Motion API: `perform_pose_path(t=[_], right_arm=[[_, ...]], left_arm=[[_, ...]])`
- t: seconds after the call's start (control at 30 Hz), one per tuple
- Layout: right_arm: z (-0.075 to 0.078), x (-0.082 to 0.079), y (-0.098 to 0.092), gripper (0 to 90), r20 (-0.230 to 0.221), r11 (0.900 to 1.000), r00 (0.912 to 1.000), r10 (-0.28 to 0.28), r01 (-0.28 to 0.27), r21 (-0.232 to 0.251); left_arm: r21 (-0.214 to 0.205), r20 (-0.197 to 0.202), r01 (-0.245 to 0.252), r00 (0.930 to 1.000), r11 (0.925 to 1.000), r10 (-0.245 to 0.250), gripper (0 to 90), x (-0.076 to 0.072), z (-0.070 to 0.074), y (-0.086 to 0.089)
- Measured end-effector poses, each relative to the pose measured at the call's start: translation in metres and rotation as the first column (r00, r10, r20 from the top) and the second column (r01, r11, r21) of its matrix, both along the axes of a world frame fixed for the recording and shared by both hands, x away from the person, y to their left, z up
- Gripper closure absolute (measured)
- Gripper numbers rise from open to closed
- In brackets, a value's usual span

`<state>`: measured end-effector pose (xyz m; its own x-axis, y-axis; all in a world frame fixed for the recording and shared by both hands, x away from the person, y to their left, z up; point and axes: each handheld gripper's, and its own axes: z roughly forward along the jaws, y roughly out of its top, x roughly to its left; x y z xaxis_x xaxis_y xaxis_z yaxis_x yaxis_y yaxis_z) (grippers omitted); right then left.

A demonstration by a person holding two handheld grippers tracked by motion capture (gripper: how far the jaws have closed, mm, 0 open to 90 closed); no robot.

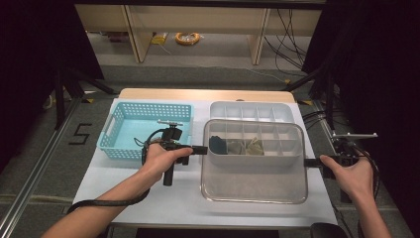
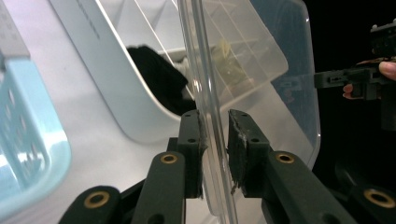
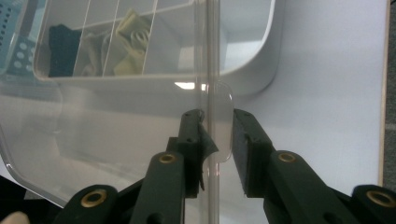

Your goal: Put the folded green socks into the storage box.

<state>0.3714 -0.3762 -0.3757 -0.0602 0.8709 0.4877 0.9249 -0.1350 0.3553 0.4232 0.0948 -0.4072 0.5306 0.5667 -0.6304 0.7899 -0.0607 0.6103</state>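
Holding clear lid (image 1: 253,171) by both edges, left gripper (image 1: 200,149) and right gripper (image 1: 311,162) clamped on it.
I risk slipping: thin rims, lid drops onto divided tray (image 1: 292,148).

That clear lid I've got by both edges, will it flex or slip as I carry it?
The clear lid looks thin and glossy, so it probably bows a little and could slide. The left gripper and right gripper catch only its rim. It seems light; keep it level over the white divided tray.
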Motion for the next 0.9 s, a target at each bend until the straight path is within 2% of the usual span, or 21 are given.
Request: perform_pose_path(t=[0.03, 0.07, 0.2, 0.23, 0.27, 0.3, 0.33, 0.37, 0.47, 0.5, 0.63, 0.67, 0.7, 0.73, 0.8, 0.87, 0.9], right_arm=[[-0.001, 0.005, -0.006, 74.9, 0.040, 0.9985, 0.9979, 0.052, -0.051, -0.022], [0.002, 0.006, -0.002, 74.9, -0.005, 1.0000, 1.0000, 0.002, -0.002, 0.006], [0.003, 0.016, -0.004, 74.8, 0.016, 0.9997, 0.9996, 0.023, -0.023, -0.007], [0.006, 0.019, -0.001, 74.8, -0.023, 0.9998, 0.9996, -0.014, 0.014, 0.012], [0.007, 0.028, -0.004, 74.7, 0.006, 0.9997, 0.9999, 0.010, -0.010, -0.023], [0.008, 0.030, -0.004, 74.7, 0.010, 0.9997, 0.9998, 0.014, -0.014, -0.020], [0.010, 0.032, -0.003, 74.6, -0.009, 0.9999, 1.0000, 0.001, -0.002, -0.013], [0.010, 0.036, -0.005, 74.7, 0.009, 0.9994, 0.9998, 0.015, -0.015, -0.032], [0.013, 0.044, -0.003, 74.7, -0.017, 0.9998, 0.9998, -0.012, 0.012, -0.017], [0.012, 0.048, -0.005, 74.7, 0.003, 0.9996, 1.0000, 0.008, -0.008, -0.027], [0.013, 0.059, -0.003, 74.7, -0.020, 0.9997, 0.9997, -0.012, 0.012, -0.022], [0.013, 0.059, -0.003, 74.7, -0.020, 0.9997, 0.9997, -0.012, 0.012, -0.022], [0.013, 0.065, -0.004, 74.6, -0.005, 0.9992, 1.0000, 0.003, -0.003, -0.039], [0.012, 0.067, -0.003, 74.6, 0.002, 0.9994, 1.0000, 0.001, -0.001, -0.035], [0.012, 0.071, -0.001, 74.6, -0.018, 0.9995, 0.9996, -0.023, 0.023, -0.021], [0.012, 0.076, -0.003, 74.6, -0.010, 0.9992, 0.9999, -0.007, 0.007, -0.039], [0.012, 0.078, -0.001, 74.5, -0.030, 0.9991, 0.9988, -0.039, 0.038, -0.016]], left_arm=[[-0.003, -0.002, -0.005, 1.0000, 1.0000, 0.005, 75.3, 0.002, 0.001, -0.001], [-0.002, -0.006, -0.010, 0.9999, 0.9999, 0.010, 75.3, 0.004, 0.002, -0.001], [0.008, 0.003, -0.015, 0.9999, 0.9999, 0.015, 75.2, 0.014, 0.005, -0.003], [0.009, -0.003, -0.019, 0.9998, 0.9998, 0.019, 75.2, 0.019, 0.007, -0.004], [0.013, -0.003, -0.026, 0.9997, 0.9996, 0.026, 75.0, 0.021, 0.008, -0.005], [0.014, -0.010, -0.027, 0.9996, 0.9995, 0.027, 75.0, 0.026, 0.008, -0.006], [0.010, -0.014, -0.034, 0.9993, 0.9994, 0.034, 75.0, 0.029, 0.008, -0.007], [0.010, -0.017, -0.026, 0.9995, 0.9996, 0.026, 75.0, 0.032, 0.008, -0.007], [0.018, -0.024, -0.045, 0.9987, 0.9988, 0.045, 74.6, 0.040, 0.008, -0.009], [0.019, -0.021, -0.050, 0.9985, 0.9986, 0.051, 74.4, 0.043, 0.008, -0.009], [0.037, -0.016, -0.058, 0.9982, 0.9977, 0.058, 73.9, 0.053, 0.009, -0.010], [0.037, -0.016, -0.058, 0.9982, 0.9977, 0.058, 73.8, 0.053, 0.009, -0.010], [0.044, -0.012, -0.077, 0.9969, 0.9960, 0.078, 73.5, 0.058, 0.009, -0.011], [0.048, -0.013, -0.088, 0.9960, 0.9950, 0.088, 73.5, 0.060, 0.009, -0.012], [0.051, -0.022, -0.083, 0.9962, 0.9953, 0.084, 73.4, 0.064, 0.008, -0.013], [0.055, -0.022, -0.090, 0.9955, 0.9944, 0.092, 73.2, 0.068, 0.007, -0.014], [0.056, -0.026, -0.088, 0.9956, 0.9945, 0.090, 73.2, 0.069, 0.007, -0.014]])
